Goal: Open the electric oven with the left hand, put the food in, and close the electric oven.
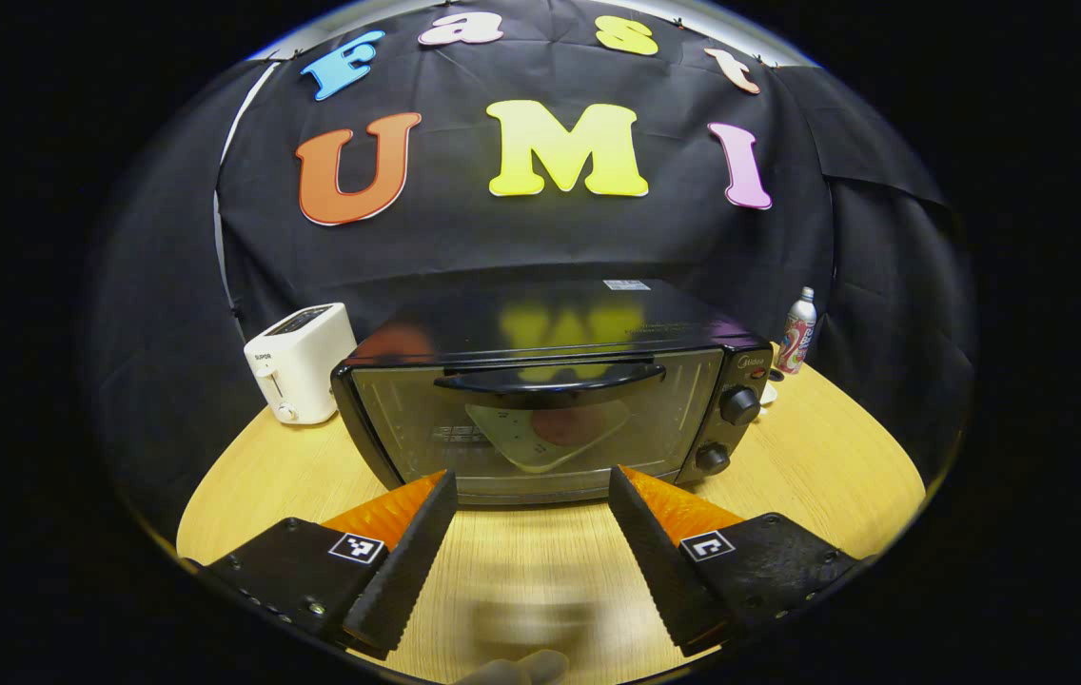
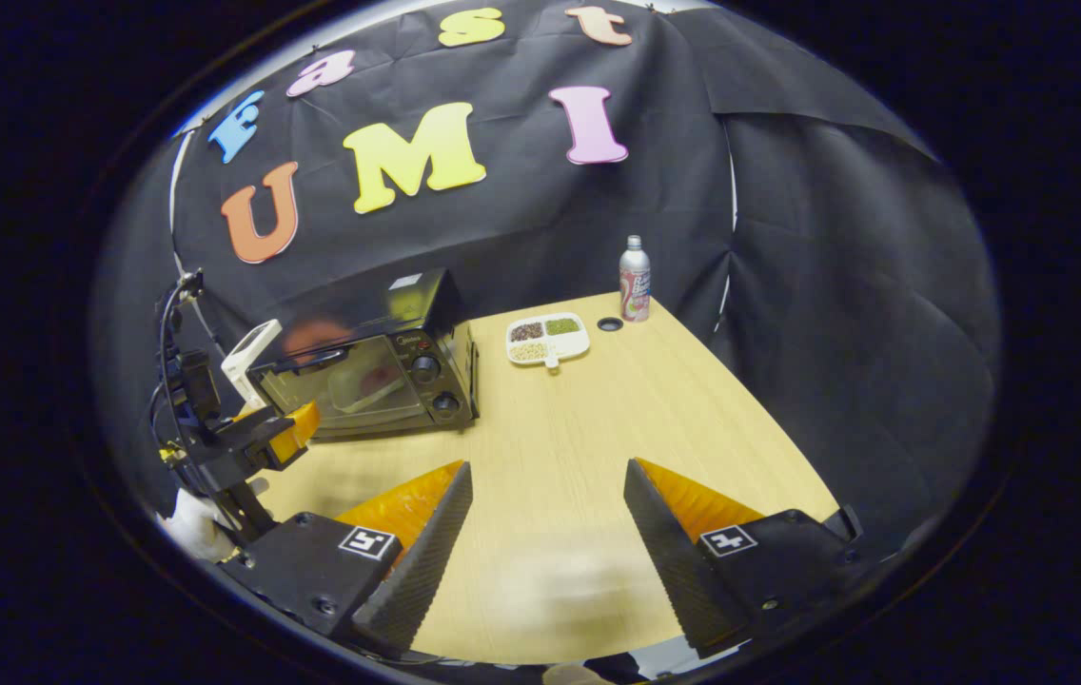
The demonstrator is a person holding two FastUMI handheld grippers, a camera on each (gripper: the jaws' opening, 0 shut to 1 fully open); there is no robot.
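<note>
Two grippers hang over a pale wooden table [image 1: 816, 457], both with fingers spread wide and nothing between them. In the left gripper view, going from left to right, a white toaster [image 1: 301, 362] stands at the table's far left, just beside the black electric oven [image 1: 550, 390]; the oven door is closed, its curved handle [image 1: 550, 381] runs across the top of the glass, and through the glass a pale tray carrying a reddish piece of food [image 1: 567, 425] can be seen inside. Two knobs [image 1: 738, 404] sit one above the other on the oven's right panel, and a drinks can [image 1: 796, 331] stands behind the oven's right corner. The left gripper [image 1: 533, 490] faces the door from in front, apart from it. In the right gripper view, the left gripper [image 2: 284, 433] and a white-gloved hand [image 2: 193, 528] appear at the far left, in front of the oven [image 2: 364, 366]; right of the oven lies a white divided dish [image 2: 547, 340] of grains, then a small dark round object [image 2: 610, 324] and the can [image 2: 634, 279]. The right gripper [image 2: 548, 485] hovers over bare table, well apart from the oven.
</note>
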